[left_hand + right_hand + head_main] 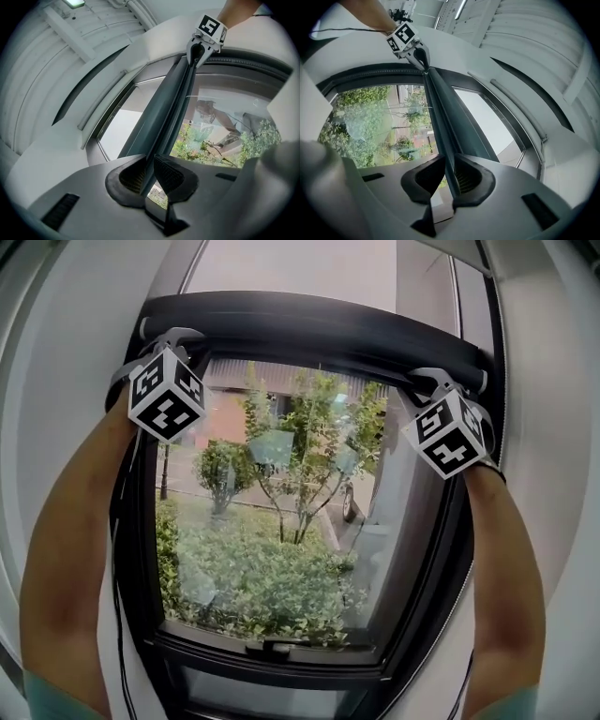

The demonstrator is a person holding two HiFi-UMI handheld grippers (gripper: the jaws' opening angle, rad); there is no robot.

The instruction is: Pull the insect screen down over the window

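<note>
The insect screen's dark pull bar (pixel 309 320) runs across the top of the roof window (pixel 281 521), which shows trees outside. My left gripper (pixel 164 336) holds the bar's left end and my right gripper (pixel 436 376) its right end, both arms raised. In the left gripper view the bar (pixel 164 112) runs between the left gripper's (pixel 149 176) pads, which pinch its thin edge. In the right gripper view the right gripper (pixel 451 173) is closed on the bar's (pixel 440 108) edge the same way. No screen mesh shows below the bar.
A dark window frame (pixel 141 577) surrounds the glass, with a handle (pixel 272 648) on its bottom rail. Pale sloped walls (pixel 66 381) flank the opening. A ribbed ceiling with a lamp (pixel 75 3) is overhead.
</note>
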